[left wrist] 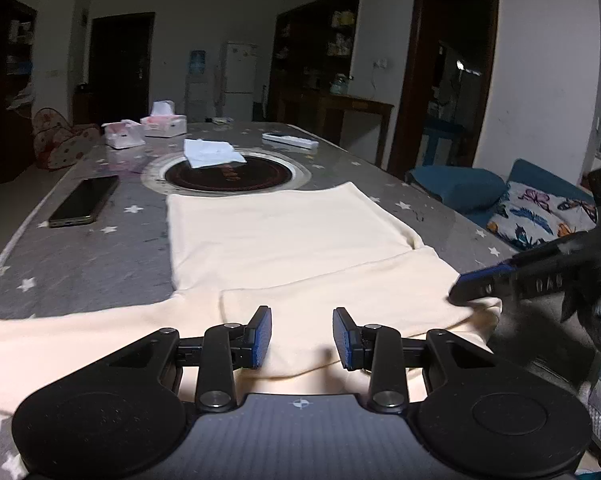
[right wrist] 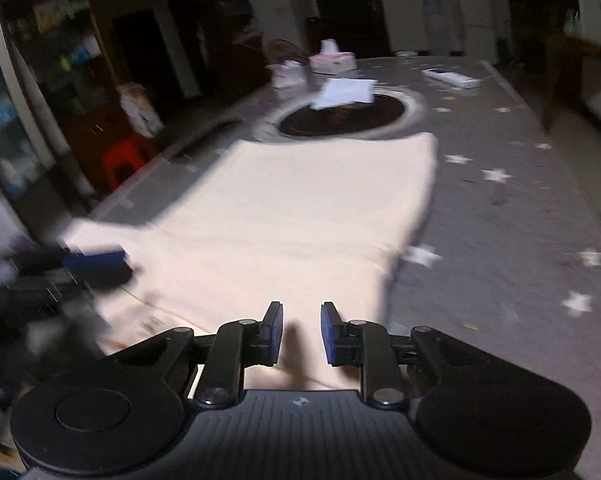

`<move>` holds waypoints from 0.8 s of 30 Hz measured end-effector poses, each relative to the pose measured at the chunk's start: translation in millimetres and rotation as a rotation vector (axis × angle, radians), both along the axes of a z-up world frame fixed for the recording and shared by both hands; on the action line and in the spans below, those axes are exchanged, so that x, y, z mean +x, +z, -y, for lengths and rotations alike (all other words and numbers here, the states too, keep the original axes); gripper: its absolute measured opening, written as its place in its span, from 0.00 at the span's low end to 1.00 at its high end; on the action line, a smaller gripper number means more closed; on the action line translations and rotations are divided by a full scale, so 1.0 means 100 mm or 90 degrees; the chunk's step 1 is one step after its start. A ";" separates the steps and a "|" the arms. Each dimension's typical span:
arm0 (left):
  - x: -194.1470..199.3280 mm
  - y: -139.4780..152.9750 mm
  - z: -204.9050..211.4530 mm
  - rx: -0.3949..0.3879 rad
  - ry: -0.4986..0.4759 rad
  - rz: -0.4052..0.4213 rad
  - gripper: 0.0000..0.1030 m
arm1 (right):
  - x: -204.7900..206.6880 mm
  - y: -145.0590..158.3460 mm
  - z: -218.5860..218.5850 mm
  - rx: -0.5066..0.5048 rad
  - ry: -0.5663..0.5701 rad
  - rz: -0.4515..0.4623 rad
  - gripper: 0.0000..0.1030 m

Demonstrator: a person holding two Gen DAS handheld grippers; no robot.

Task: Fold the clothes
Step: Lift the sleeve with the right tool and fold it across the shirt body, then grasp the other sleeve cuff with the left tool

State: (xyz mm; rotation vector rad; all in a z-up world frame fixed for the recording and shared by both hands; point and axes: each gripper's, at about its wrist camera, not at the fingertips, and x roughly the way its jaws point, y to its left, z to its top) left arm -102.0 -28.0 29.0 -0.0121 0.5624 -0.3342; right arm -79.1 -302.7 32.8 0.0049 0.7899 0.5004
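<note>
cream garment [left wrist: 284,240] lies flat on the grey star-patterned counter [left wrist: 80,272], one side already folded over, near edge toward the viewer. left claw [left wrist: 301,336] sits over the near hem, jaws partly apart, nothing gripped. right claw [right wrist: 300,332] hovers at the garment's right near corner, jaws narrowly apart, cloth beneath, no grip seen. a phone [left wrist: 84,200] lies to the left of the garment.

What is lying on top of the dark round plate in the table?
A white folded paper lies on the round plate, covering part of its far side. The cream garment ends just short of it.
</note>
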 end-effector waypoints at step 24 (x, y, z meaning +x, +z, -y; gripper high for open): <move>0.38 -0.15 -0.01 -0.012 0.049 -0.059 0.35 | 0.38 0.00 -0.18 -0.013 0.010 0.057 0.26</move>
